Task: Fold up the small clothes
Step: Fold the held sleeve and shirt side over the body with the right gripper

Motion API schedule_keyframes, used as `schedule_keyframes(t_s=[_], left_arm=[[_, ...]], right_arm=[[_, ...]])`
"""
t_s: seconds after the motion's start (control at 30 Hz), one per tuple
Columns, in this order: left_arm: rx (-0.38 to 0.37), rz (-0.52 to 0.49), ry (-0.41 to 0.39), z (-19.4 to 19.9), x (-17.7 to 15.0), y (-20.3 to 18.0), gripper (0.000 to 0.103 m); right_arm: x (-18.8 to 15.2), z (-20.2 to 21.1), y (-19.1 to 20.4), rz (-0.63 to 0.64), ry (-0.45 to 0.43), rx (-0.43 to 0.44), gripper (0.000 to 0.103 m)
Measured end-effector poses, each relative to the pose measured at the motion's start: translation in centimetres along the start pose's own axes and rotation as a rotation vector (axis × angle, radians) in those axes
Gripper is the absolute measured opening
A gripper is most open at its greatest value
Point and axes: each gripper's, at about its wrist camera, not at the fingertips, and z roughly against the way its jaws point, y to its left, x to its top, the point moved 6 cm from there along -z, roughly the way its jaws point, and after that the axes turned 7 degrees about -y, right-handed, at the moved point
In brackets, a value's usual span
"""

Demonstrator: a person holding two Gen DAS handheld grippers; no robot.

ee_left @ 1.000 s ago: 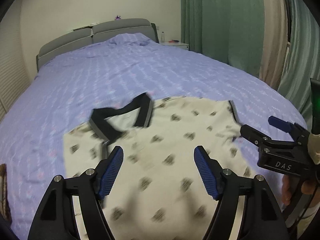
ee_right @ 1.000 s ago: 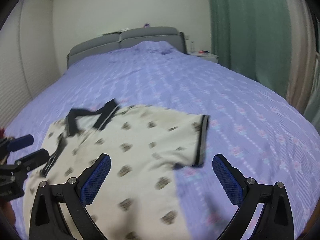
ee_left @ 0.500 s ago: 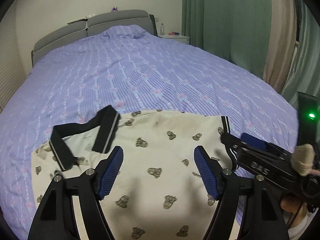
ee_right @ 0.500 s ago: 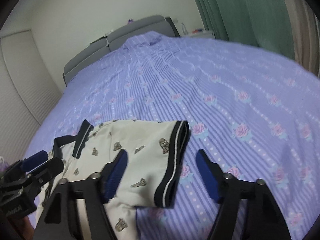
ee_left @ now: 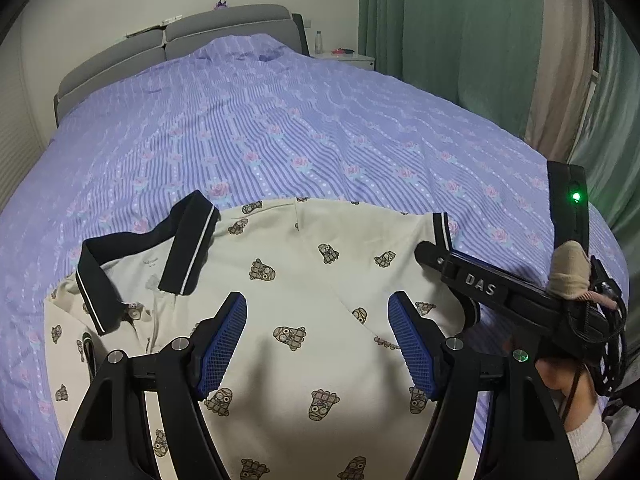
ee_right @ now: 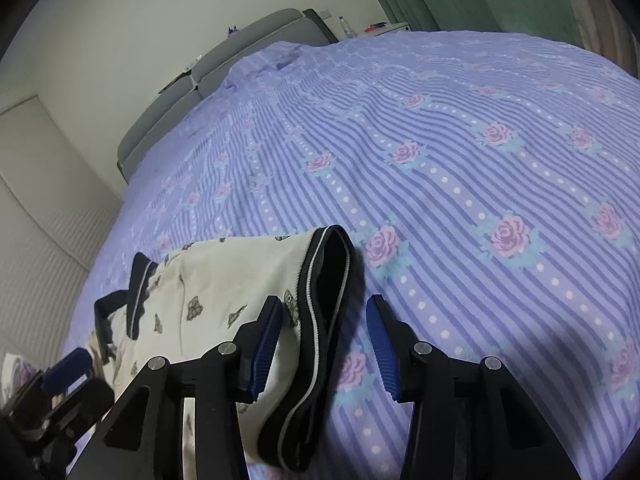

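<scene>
**Now both grippers open over the polo shirt**

Below and ahead of the left gripper (ee_left: 316,340) lies the cream polo shirt (ee_left: 288,280), spread flat on the purple bedspread (ee_left: 280,140). Its blue pads are parted widely with nothing between them but the printed cloth underneath; whether the fingertips touch the fabric cannot be told. Ahead and to the left of this gripper sits the black collar (ee_left: 136,264), open and standing up a little, with the button placket just below it. Ahead and to the right, the black-trimmed sleeve cuff (ee_left: 442,228) marks the shirt's edge.

Right of the left gripper, the right gripper (ee_left: 448,264) reaches in over that sleeve side, held by the person's right hand (ee_left: 560,376), which grips the handle from beneath.

From the right wrist view, the right gripper (ee_right: 326,344) also stands open, holding nothing. The sleeve cuff (ee_right: 320,320) runs lengthwise between its two blue pads, closer to the left one, its mouth gaping ahead of the fingertips. The cuff looks to lie loose rather than pinched. The shirt (ee_right: 224,280) stretches away to the left of this gripper, the collar (ee_right: 136,292) beyond it, and the left gripper (ee_right: 64,376) shows at the far lower left. To the right lies only bedspread (ee_right: 480,200).

Far ahead of both grippers stands the grey headboard (ee_left: 172,48).
</scene>
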Motion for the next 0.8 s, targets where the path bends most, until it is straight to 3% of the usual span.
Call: schedule_keyframes(t_s=[0.13, 0.3, 0.4, 0.57, 0.8], left_arm=[[-0.003, 0.003, 0.010, -0.1, -0.2, 0.0, 0.073], [-0.009, 0.014, 0.016, 0.2, -0.4, 0.5, 0.073], [-0.003, 0.036, 0.004, 0.9, -0.4, 1.5, 0.073], [0.051, 0.090, -0.020, 2.0, -0.7, 4.7, 0.073], [0.110, 0.192, -0.017, 3.3, -1.9, 10.5, 0.073]], right_arm=[[0.2, -0.7, 0.0, 0.006, -0.009, 0.001, 0.036], [0.5, -0.4, -0.6, -0.070, -0.009, 0.056, 0.012], [1.1, 0.9, 0.3, -0.027, -0.040, 0.035, 0.008], [2.7, 3.3, 5.6, 0.170, -0.098, 0.025, 0.008], [1.4, 2.9, 13.9, 0.386, -0.057, 0.059, 0.008]])
